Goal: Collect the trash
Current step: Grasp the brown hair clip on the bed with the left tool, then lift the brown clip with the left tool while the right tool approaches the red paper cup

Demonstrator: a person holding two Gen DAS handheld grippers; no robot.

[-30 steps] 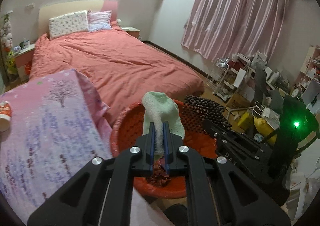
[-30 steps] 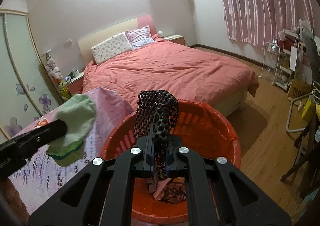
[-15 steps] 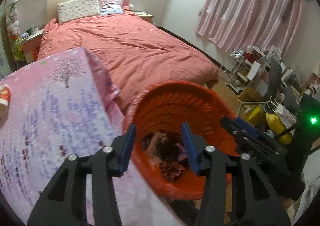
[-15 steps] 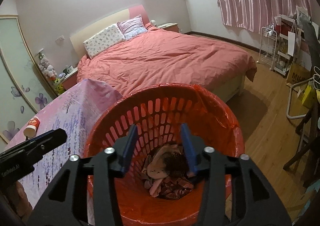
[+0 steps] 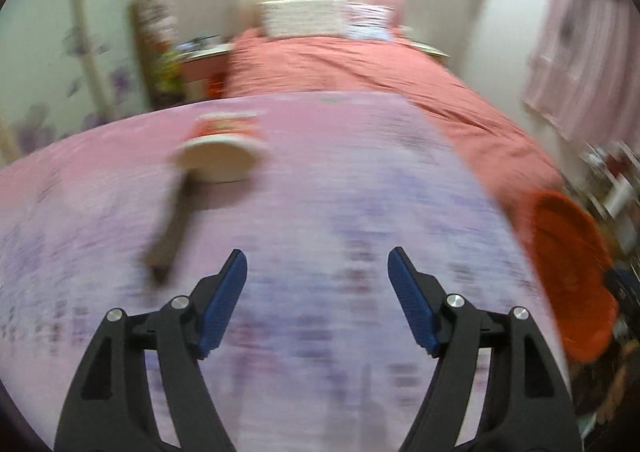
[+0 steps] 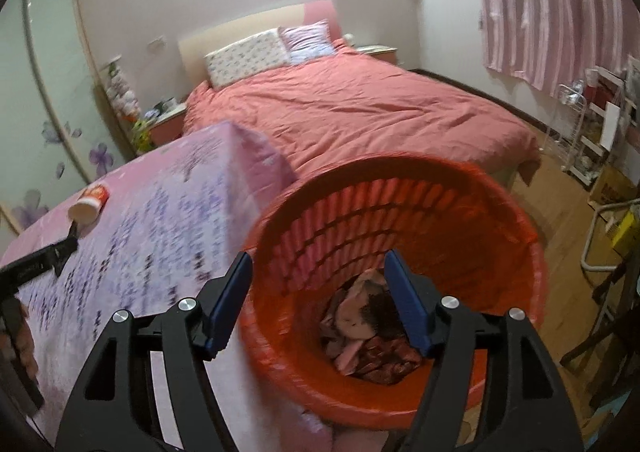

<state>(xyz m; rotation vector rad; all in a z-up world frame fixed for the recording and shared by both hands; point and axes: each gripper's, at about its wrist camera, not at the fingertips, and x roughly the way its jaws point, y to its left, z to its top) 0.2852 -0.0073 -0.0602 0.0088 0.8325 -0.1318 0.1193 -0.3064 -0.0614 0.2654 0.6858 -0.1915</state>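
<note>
A red and white paper cup (image 5: 222,150) lies on its side on the pink table cloth (image 5: 340,192), ahead and left of my open, empty left gripper (image 5: 316,268); the view is blurred. The cup also shows in the right wrist view (image 6: 89,204). My right gripper (image 6: 318,266) is open and empty above the rim of the orange basket (image 6: 400,220), which holds a pile of cloth and dark items (image 6: 372,336). The basket shows at the right edge in the left wrist view (image 5: 568,276). The left gripper's dark fingers (image 6: 44,258) point at the cup.
A bed with a red cover (image 6: 360,108) stands behind the table and basket. A wire rack (image 6: 588,124) and clutter stand at the right by the pink curtain (image 6: 552,4). Wooden floor (image 6: 560,204) lies right of the basket.
Both grippers let go of their items, the green cloth and the dark mat, into the basket and opened. The left gripper then swung left over the table toward the cup.
</note>
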